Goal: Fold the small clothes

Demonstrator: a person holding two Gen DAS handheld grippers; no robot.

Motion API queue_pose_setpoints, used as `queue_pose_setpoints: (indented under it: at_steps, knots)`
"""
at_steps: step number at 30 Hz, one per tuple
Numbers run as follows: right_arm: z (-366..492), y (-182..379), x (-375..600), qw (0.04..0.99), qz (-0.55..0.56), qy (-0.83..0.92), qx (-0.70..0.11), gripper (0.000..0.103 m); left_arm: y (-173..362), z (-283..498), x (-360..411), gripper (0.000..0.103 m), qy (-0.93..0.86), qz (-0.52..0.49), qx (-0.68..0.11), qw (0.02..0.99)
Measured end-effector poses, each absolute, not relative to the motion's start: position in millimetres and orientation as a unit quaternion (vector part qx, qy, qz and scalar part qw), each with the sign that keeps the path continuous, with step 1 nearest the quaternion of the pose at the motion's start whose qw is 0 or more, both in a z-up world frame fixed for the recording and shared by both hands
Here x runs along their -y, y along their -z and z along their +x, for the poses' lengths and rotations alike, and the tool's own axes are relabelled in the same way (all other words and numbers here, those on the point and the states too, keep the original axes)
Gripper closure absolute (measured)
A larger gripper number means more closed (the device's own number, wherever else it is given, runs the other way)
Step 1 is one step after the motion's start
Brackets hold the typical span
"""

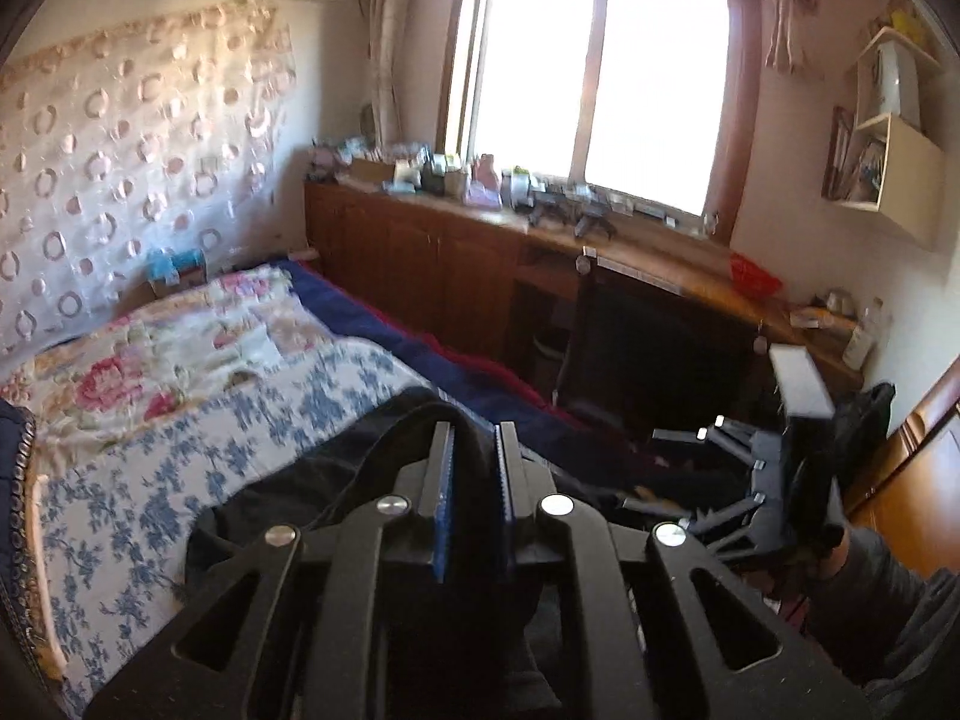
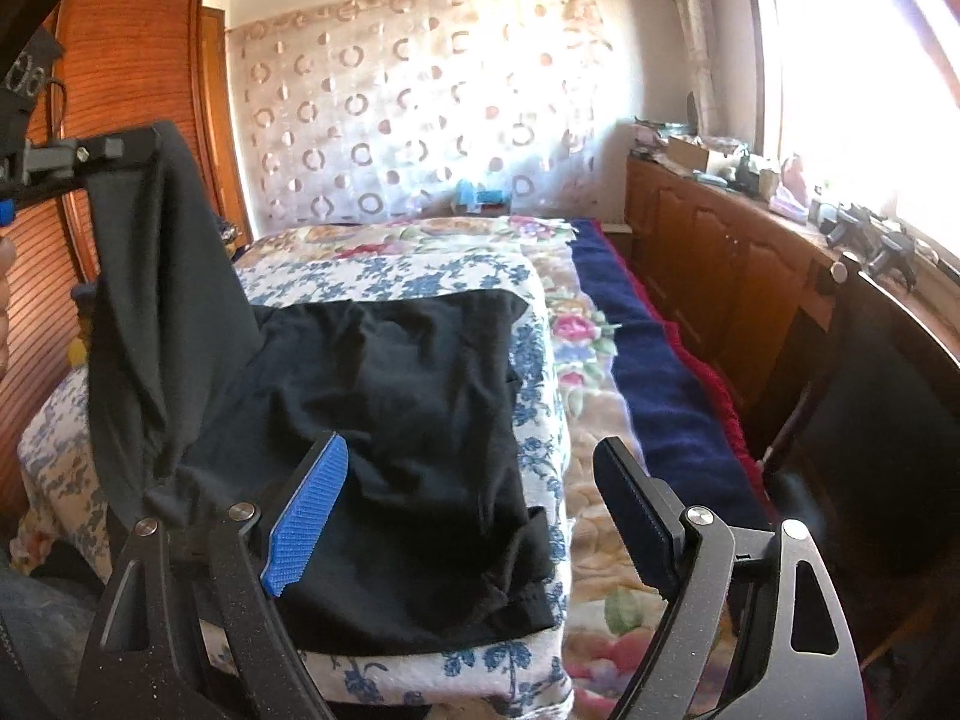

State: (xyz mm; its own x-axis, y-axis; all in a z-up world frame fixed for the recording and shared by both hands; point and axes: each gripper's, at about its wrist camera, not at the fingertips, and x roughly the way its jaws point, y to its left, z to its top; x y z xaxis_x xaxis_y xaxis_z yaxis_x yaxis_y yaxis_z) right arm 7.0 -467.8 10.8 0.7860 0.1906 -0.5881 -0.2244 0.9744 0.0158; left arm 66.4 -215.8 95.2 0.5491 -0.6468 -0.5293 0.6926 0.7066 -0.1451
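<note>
1. The right gripper [image 2: 474, 468] is nearest in its own view, jaws spread wide with nothing between them; its blue ribbed pad [image 2: 307, 519] sits over the near part of the black garment [image 2: 408, 420].
2. The left gripper [image 1: 474, 456] has its jaws drawn narrow, pinching a fold of that same black cloth, which rises over the fingertips.
3. In the right wrist view the left gripper [image 2: 129, 147] is up at the left, lifting one corner of the garment so a long flap hangs from it in soft vertical creases.
4. The rest of the garment lies spread on the blue-flowered quilt [image 2: 420, 276], wrinkled, its far edge fairly straight and its near right corner bunched.
5. Beside the quilt lies a pink-flowered blanket [image 2: 588, 360], then a navy blanket [image 2: 660, 384].
6. Farther off stand a wooden cabinet [image 2: 720, 252] under the window [image 1: 600, 90] and a curtain with ring patterns [image 2: 420, 120] behind the bed.
</note>
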Motion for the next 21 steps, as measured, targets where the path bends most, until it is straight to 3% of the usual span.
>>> queue_pose_setpoints:
  at_steps: [3,21]
  knots:
    - [6,-8,470,0.944,-0.027,-0.107,-0.312,0.017,-81,70,212,0.088,0.364,0.049,-0.302,0.88]
    - [30,3,430,0.928,-0.045,-0.16,-0.334,0.017,-16,54,103,0.087,0.242,0.032,-0.342,0.907]
